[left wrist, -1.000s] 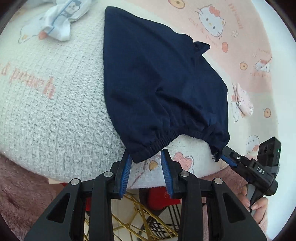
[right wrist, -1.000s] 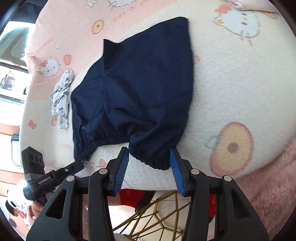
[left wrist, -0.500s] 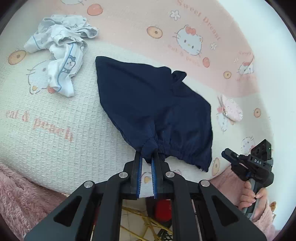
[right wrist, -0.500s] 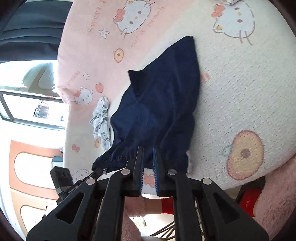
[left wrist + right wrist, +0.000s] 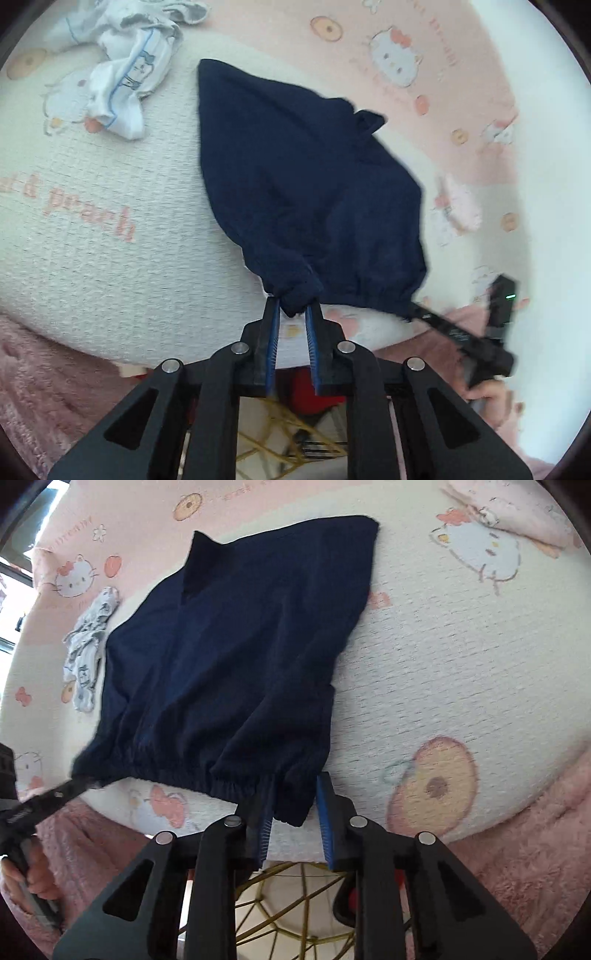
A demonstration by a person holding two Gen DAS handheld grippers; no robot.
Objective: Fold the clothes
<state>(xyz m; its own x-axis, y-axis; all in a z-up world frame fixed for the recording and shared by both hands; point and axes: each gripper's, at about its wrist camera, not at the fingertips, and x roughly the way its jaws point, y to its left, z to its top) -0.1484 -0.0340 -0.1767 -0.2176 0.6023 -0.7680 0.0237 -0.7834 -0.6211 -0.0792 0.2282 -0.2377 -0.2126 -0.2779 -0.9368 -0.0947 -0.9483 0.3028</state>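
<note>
Dark navy shorts (image 5: 306,192) lie spread on a Hello Kitty bed cover (image 5: 92,221), elastic waistband towards me. My left gripper (image 5: 293,314) is shut on the waistband's left corner, bunching the cloth. In the right wrist view my right gripper (image 5: 294,803) has its jaws parted around the right corner of the shorts (image 5: 236,657), which hangs between the blue pads (image 5: 325,812). The right gripper also shows in the left wrist view (image 5: 410,314), at the waistband's far corner.
A crumpled white printed garment (image 5: 125,77) lies on the bed to the left of the shorts, also in the right wrist view (image 5: 88,653). A pink fluffy blanket (image 5: 517,849) edges the bed. A gold wire frame (image 5: 288,904) stands below.
Both grippers closed on the waistband corners and lifted. Now the waistband sits lower and wider again, and the right jaws have parted somewhat; the left stays clamped.
</note>
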